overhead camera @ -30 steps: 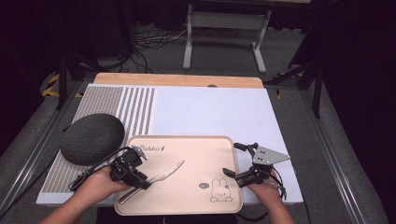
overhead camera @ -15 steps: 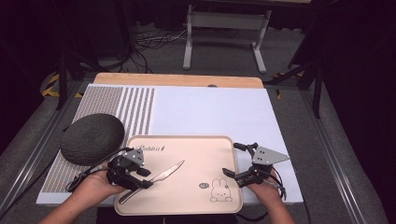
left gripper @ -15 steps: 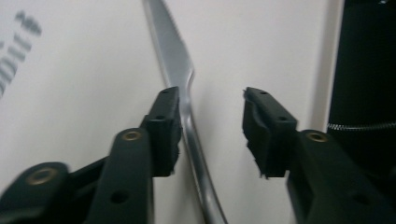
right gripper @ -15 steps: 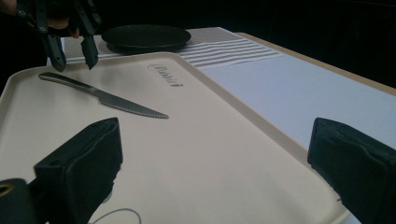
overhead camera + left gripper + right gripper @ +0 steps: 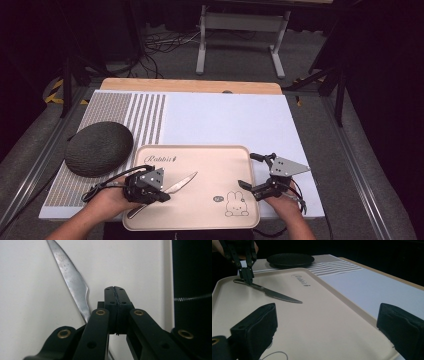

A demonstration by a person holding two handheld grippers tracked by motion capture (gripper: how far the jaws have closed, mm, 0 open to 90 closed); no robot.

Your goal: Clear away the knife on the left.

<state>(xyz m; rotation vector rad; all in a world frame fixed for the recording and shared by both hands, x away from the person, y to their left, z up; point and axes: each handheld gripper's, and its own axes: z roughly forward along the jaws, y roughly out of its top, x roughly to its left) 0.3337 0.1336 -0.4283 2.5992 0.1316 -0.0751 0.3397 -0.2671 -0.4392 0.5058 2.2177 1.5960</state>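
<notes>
Knife [image 5: 175,187]: lies flat on the beige tray [image 5: 210,165], left half, blade tip aimed toward tray centre, handle toward the near-left corner. Left gripper [image 5: 115,293]: fingers pressed together w/ no gap at the tips, just beside the blade where it narrows to the handle; in the right gripper view they come down at the handle end, touching or nearly so. Whether they pinch the handle you can't tell; nothing sits between the tips in the left gripper view. Right gripper [image 5: 256,172]: fingers wide apart, empty, low over the tray's right edge, above the rabbit print [image 5: 235,205].

Step in hand (judged): taking the knife by its handle. For a good grip, part the fingers, straddle the handle crosswise, close firmly, keep off the serrated edge.

Room: tray centre and the white mat [image 5: 225,120] beyond are bare, so lift forward. Dark round pad [image 5: 98,148] sits left, touching the tray's far-left corner; near rim meets the worktop edge, so avoid pulling back.
</notes>
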